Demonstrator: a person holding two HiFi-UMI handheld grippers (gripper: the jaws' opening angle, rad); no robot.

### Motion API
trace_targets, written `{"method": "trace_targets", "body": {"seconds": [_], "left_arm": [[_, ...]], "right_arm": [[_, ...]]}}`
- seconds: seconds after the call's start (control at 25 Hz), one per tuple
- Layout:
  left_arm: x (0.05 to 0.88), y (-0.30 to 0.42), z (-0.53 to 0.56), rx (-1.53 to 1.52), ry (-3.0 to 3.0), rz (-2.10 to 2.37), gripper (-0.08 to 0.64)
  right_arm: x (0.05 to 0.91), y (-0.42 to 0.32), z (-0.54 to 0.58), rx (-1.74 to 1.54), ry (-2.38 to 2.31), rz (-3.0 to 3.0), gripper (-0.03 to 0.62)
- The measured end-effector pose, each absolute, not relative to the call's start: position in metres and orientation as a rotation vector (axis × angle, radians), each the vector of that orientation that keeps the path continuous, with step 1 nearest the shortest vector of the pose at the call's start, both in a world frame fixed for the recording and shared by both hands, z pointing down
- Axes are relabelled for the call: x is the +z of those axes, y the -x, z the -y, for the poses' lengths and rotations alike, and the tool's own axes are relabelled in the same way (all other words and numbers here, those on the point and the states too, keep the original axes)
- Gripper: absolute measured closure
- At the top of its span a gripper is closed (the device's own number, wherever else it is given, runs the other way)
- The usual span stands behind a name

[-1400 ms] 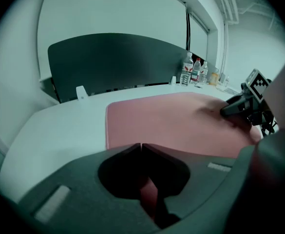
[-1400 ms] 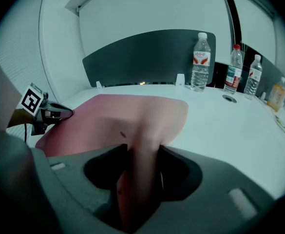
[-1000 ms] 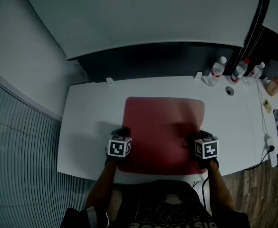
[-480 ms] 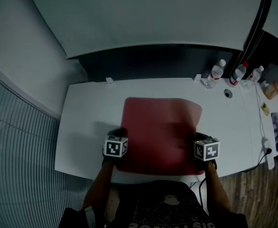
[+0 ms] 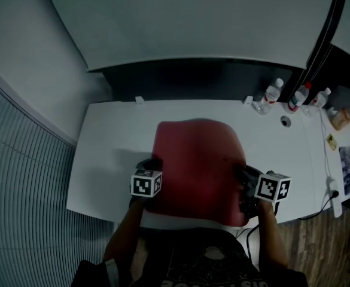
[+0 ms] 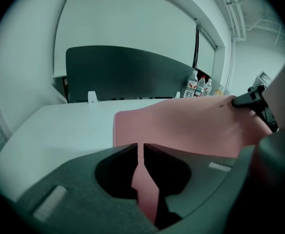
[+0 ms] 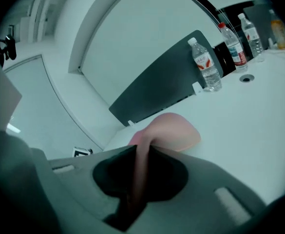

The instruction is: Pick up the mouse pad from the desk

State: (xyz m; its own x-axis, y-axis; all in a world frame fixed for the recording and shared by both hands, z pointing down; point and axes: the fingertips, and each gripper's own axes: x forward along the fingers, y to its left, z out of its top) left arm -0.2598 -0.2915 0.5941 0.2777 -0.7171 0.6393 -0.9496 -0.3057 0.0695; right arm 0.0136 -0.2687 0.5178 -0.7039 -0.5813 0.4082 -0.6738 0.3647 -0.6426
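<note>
Your left gripper [image 6: 142,147] clamps the pad [image 5: 195,166]; your right gripper's [image 7: 141,150] jaws are closing on its opposite edge.

No legible text anywhere, red labels on the water bottles [image 7: 206,65] too blurred to read

One mouse pad [image 5: 195,166], three clear water bottles [image 5: 271,92] [image 5: 299,95] [image 5: 321,97], one orange bottle [image 5: 341,118]

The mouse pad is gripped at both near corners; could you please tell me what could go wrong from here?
1. The right gripper, jaws closing, holds just the thin edge of the mouse pad, which could slip out.
2. The pad bows between it and the left gripper, so its far edge may drag across the desk.
</note>
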Motion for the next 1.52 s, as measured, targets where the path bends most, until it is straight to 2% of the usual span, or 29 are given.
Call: {"method": "trace_targets", "body": {"seconds": [0.72, 1.16, 1.52], "left_arm": [[0.45, 0.227, 0.287, 0.222, -2.243, 1.645, 0.54], [0.327, 0.185, 0.282, -0.055, -2.408, 1.706, 0.54], [0.287, 0.158, 0.274, -0.077, -2.491, 1.73, 0.54]], "right_arm": [[0.325, 0.039, 0.284, 1.197, -0.94, 3.072, 0.549], [0.223, -0.006, 0.309, 0.975, -1.277, 3.249, 0.546], [0.184, -0.043, 0.302, 0.855, -1.425, 3.329, 0.546]]}}
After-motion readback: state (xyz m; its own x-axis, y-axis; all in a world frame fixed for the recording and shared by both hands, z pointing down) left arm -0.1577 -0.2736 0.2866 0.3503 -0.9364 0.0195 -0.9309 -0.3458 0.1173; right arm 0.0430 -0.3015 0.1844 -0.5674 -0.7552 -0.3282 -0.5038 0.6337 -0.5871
